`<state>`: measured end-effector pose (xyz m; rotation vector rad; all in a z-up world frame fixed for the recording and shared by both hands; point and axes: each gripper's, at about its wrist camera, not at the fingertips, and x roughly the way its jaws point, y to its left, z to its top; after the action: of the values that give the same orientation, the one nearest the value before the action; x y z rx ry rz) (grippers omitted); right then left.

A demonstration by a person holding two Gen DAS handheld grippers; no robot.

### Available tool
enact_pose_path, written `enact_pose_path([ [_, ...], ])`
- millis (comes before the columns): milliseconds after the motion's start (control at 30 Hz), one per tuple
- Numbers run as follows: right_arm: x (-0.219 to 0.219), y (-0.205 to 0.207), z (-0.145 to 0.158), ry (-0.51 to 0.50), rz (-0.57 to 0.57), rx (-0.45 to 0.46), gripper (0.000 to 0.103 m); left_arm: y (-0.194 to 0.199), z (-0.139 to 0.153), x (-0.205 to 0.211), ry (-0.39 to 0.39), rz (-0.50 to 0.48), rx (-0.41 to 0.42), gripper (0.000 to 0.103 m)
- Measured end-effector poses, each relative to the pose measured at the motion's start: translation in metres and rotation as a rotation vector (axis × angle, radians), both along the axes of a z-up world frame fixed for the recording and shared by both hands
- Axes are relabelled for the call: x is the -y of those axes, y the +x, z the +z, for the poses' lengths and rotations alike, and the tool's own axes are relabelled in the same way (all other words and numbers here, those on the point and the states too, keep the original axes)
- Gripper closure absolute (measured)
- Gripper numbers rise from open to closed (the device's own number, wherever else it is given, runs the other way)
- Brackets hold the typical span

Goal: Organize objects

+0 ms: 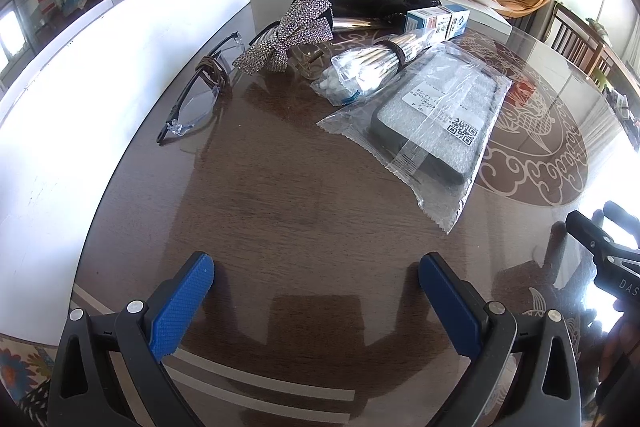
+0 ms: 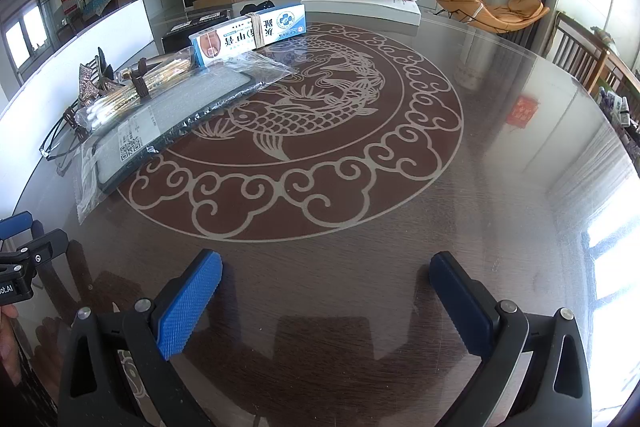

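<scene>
A cluster of small items lies on the dark round table (image 1: 280,195). Nearest is a phone case in a clear bag (image 1: 436,115) (image 2: 172,119). Behind it lie a cotton-swab bundle (image 1: 372,67) (image 2: 116,107), a rhinestone bow (image 1: 292,31), glasses (image 1: 200,99) (image 2: 56,143) and a blue-white box (image 1: 438,21) (image 2: 248,35). My left gripper (image 1: 316,303) hovers open short of the bag, nothing between its blue pads. My right gripper (image 2: 326,299) is open over bare tabletop, right of the cluster.
A white board (image 1: 100,67) stands along the table's left edge. A black flat box (image 1: 360,3) and a white flat box (image 2: 360,3) lie at the far side. Wooden chairs (image 2: 580,51) stand at right. The koi-pattern centre (image 2: 320,131) holds nothing.
</scene>
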<state>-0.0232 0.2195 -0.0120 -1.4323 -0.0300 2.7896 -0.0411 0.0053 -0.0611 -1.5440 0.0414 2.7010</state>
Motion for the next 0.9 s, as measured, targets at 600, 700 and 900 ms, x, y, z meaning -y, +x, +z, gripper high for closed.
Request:
enact_pose_path([
  [600,0.0,0.0,0.0,0.0,0.0,0.0,0.0,0.0,0.001,0.009,0.001,0.054,-0.002,0.0],
  [700,0.0,0.0,0.0,0.0,0.0,0.0,0.0,0.0,0.001,0.009,0.001,0.054,-0.001,0.0],
  [900,0.0,0.0,0.0,0.0,0.0,0.0,0.0,-0.001,0.0,0.013,0.0,0.076,-0.002,0.0],
])
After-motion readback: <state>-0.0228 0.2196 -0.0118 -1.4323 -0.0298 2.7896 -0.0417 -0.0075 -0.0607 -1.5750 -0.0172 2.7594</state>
